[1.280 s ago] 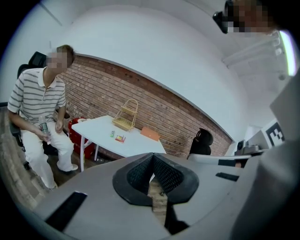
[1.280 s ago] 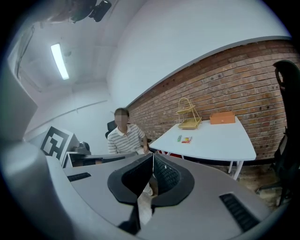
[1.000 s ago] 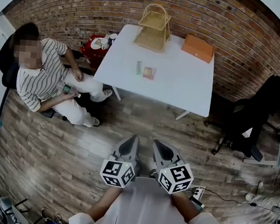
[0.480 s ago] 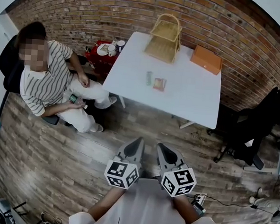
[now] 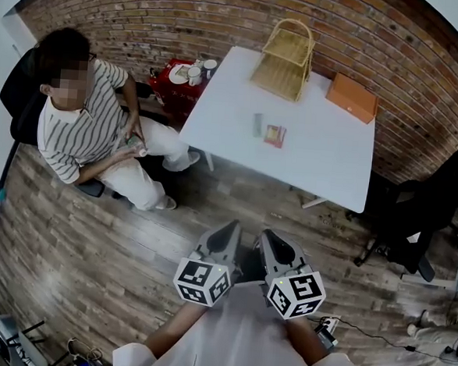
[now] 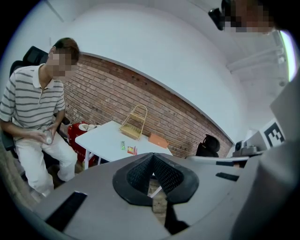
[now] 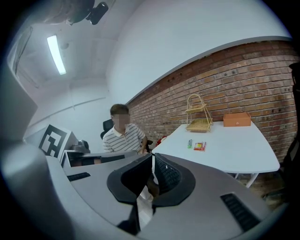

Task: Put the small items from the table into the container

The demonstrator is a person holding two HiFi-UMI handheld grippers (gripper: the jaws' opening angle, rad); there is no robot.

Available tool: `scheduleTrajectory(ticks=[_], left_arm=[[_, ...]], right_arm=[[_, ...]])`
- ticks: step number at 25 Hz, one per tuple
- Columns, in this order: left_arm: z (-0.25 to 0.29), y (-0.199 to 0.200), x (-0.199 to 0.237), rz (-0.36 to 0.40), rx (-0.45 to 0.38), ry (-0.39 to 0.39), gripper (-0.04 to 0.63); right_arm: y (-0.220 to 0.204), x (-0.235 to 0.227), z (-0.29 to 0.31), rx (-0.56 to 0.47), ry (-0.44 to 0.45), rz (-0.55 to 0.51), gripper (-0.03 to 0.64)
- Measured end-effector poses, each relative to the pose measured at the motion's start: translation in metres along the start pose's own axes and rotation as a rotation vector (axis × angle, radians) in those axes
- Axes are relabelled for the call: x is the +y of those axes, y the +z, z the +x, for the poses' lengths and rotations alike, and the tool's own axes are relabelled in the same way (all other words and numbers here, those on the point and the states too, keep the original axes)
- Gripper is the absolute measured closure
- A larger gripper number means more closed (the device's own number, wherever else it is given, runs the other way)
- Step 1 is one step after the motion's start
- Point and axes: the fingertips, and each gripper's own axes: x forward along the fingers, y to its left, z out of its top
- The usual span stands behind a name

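Table (image 5: 325, 150) shifted rightward in view | 2 packets (image 5: 275, 135) | 1 basket (image 5: 284, 65) | 1 box (image 5: 352, 98)

White table (image 5: 324, 158). Basket (image 5: 287, 57) at far edge, orange box (image 5: 352, 98) at far right corner. Green packet (image 5: 257, 125) and red packet (image 5: 275, 135) side by side mid-table.

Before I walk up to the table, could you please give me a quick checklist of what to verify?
1. Left gripper empty, jaws together: ok.
2. Right gripper empty, jaws together: ok.
3. Green item and red packet lying on the white table: ok.
4. Wire basket upright at the table's far edge: ok.
5. Items within reach: not ok, the table stands well ahead.
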Motion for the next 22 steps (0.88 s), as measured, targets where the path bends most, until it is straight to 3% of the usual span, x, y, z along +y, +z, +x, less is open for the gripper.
scheduleTrajectory(ticks=[22], left_arm=[[0.054,0.014,0.000,0.002,0.031,-0.011,0.585]], right_arm=[[0.023,-0.045,0.030,-0.006,0.000,0.030,0.594]])
